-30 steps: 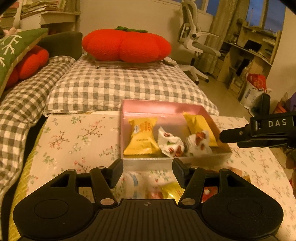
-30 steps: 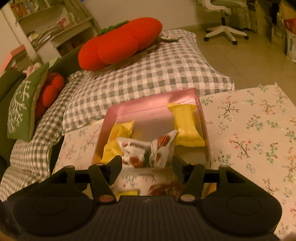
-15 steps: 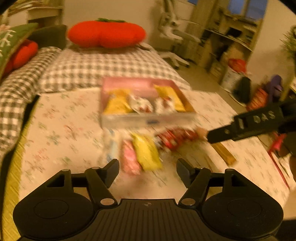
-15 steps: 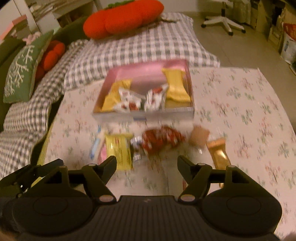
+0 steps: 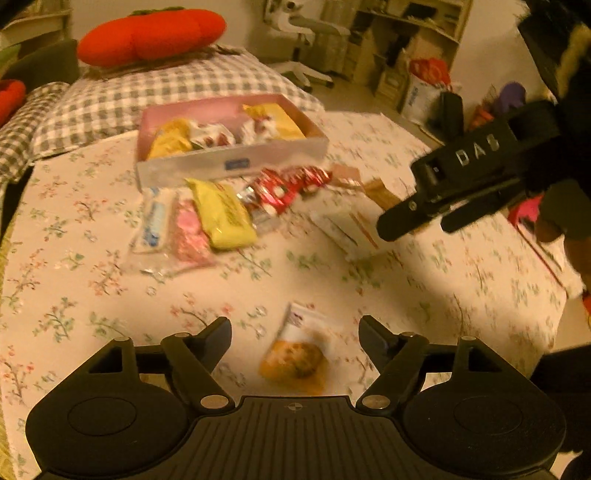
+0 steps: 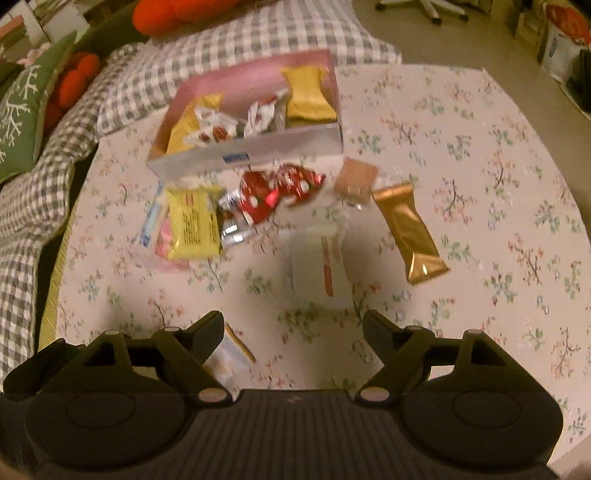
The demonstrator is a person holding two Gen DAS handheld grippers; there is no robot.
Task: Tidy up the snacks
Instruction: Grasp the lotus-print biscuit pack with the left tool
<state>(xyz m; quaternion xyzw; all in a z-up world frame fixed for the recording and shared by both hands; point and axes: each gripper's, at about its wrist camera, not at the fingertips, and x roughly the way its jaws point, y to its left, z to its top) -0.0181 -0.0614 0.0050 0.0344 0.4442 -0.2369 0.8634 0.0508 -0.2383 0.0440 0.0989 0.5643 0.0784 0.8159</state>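
Note:
A pink box (image 5: 236,162) (image 6: 255,151) holds several yellow and white snack packs at the far side of the floral table. Loose snacks lie in front of it: a yellow pack (image 5: 221,214) (image 6: 192,227), red packs (image 5: 284,184) (image 6: 277,188), a gold bar (image 6: 410,232), a white pack (image 6: 317,266). A white-and-orange pack (image 5: 299,354) lies just ahead of my left gripper (image 5: 295,332), which is open and empty. My right gripper (image 6: 293,328) is open and empty above the table's near part; it also shows in the left wrist view (image 5: 417,218).
A grey checked cushion (image 6: 258,33) with a red pumpkin pillow (image 5: 151,33) lies behind the table. A green pillow (image 6: 22,110) is at the left. An office chair (image 5: 306,33), shelves and bags stand at the back right.
Both grippers have pulled back and up from the box. The loose snacks in front of the box and the near white-and-orange pack have come into view.

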